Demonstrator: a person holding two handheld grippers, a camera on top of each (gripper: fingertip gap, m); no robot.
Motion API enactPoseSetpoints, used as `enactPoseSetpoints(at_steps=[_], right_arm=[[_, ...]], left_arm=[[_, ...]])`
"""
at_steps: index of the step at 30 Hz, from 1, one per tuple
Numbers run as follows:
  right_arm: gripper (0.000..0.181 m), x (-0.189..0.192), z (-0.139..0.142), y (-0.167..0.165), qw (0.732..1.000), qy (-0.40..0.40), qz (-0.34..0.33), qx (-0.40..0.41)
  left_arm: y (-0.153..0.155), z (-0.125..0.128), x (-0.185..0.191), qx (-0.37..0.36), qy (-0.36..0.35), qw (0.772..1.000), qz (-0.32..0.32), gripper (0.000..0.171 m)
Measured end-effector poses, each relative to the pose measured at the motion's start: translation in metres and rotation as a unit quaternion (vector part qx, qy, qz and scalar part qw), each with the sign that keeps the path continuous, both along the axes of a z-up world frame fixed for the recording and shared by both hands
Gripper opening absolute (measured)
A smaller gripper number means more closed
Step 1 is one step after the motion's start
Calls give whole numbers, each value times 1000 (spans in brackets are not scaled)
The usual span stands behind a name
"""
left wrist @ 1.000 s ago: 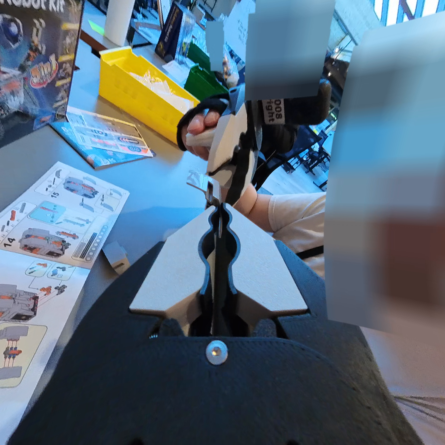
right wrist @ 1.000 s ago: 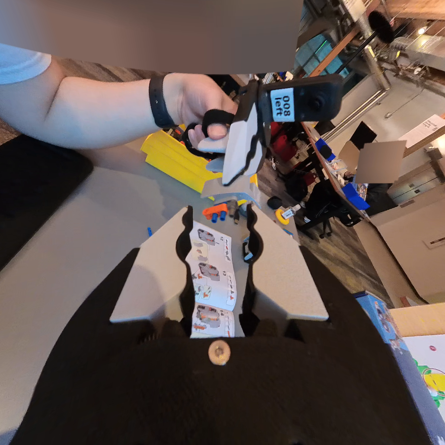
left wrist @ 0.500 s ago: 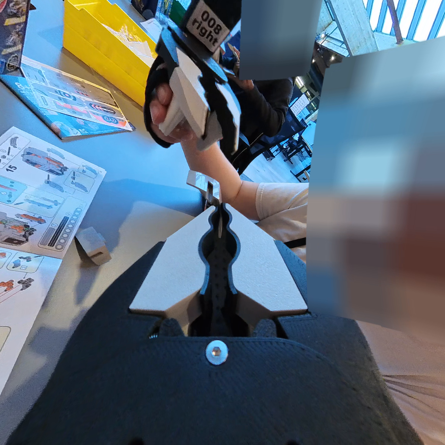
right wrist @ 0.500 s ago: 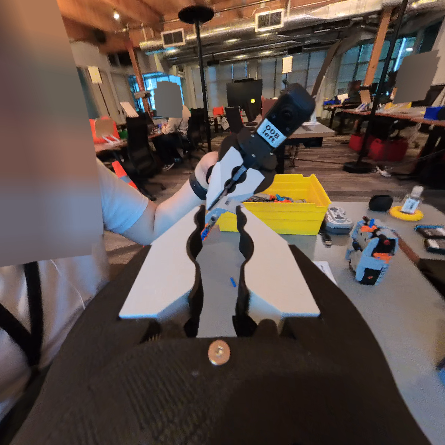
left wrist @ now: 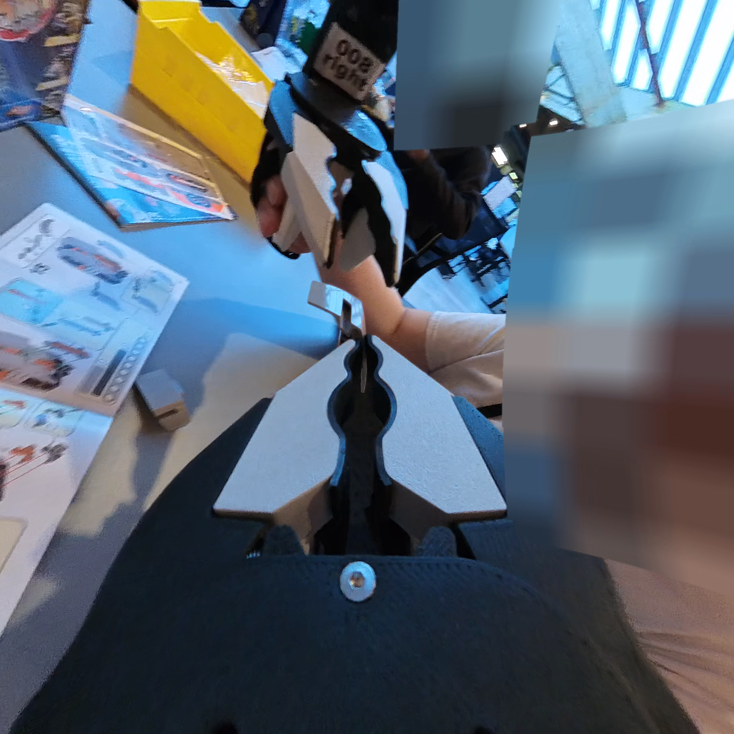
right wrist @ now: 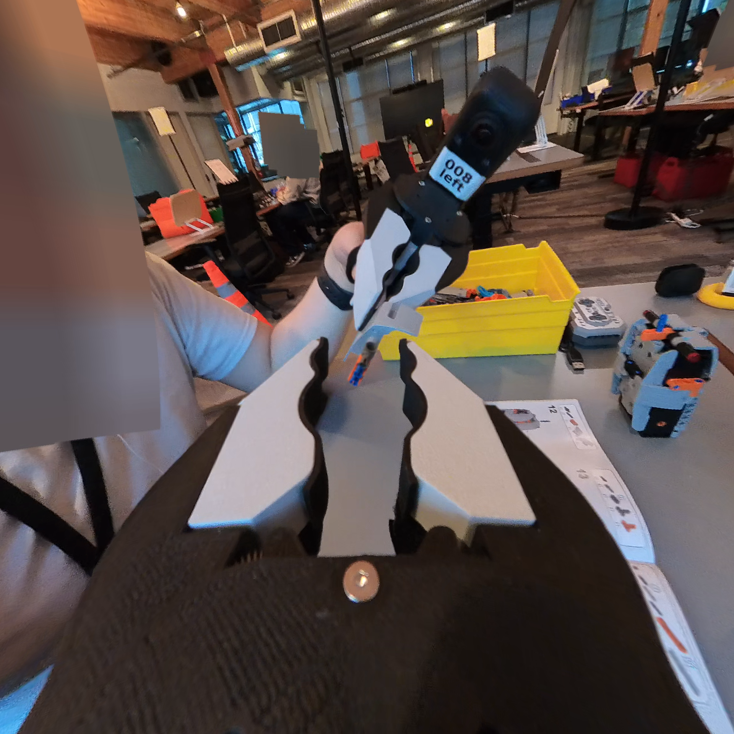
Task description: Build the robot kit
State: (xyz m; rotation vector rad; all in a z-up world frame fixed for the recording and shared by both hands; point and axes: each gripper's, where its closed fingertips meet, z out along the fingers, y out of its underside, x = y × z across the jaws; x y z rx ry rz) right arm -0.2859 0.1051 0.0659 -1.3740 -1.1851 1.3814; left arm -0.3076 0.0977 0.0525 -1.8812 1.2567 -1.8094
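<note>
Grey angular plastic piece (right wrist: 391, 323) pinched in left tool (left wrist: 362, 341); right tool (right wrist: 361, 349) gaping

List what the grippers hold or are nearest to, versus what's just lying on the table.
At the grippers:
left gripper, shut on a grey piece with orange and blue pins at its lower end
right gripper, open and empty, fingertips near that piece

Lying about:
yellow bin of parts
grey-and-orange model
instruction sheet
small grey block
booklet

Yellow bin (right wrist: 496, 317); instruction sheet (left wrist: 75, 294); grey block (left wrist: 163, 398); built model (right wrist: 667, 377)
</note>
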Motion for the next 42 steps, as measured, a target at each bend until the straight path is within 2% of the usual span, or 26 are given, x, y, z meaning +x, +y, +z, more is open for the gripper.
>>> enactPoseSetpoints(at_steps=[1, 5, 9, 17, 22, 28, 42], right_arm=[[35, -2, -2, 0, 1000, -8, -5, 12], [42, -8, -18, 3, 998, -37, -10, 56], [44, -12, -33, 13, 997, -37, -14, 62], [41, -11, -41, 33, 995, -19, -47, 81], [39, -13, -55, 41, 994, -41, -58, 84], [39, -15, -70, 46, 986, -82, -71, 127], [38, -8, -72, 52, 974, -118, -93, 171]], left_arm=[[2, -3, -2, 9, 12, 1000, 8, 0], [0, 0, -10, 31, 17, 999, 11, 0], [5, 1, -18, 40, 19, 999, 23, 0], [32, -18, -32, 53, 73, 992, 87, 0], [44, -29, -37, 51, 100, 988, 109, 0], [50, -35, -42, 54, 117, 984, 124, 0], [49, -35, -44, 61, 121, 983, 122, 0]])
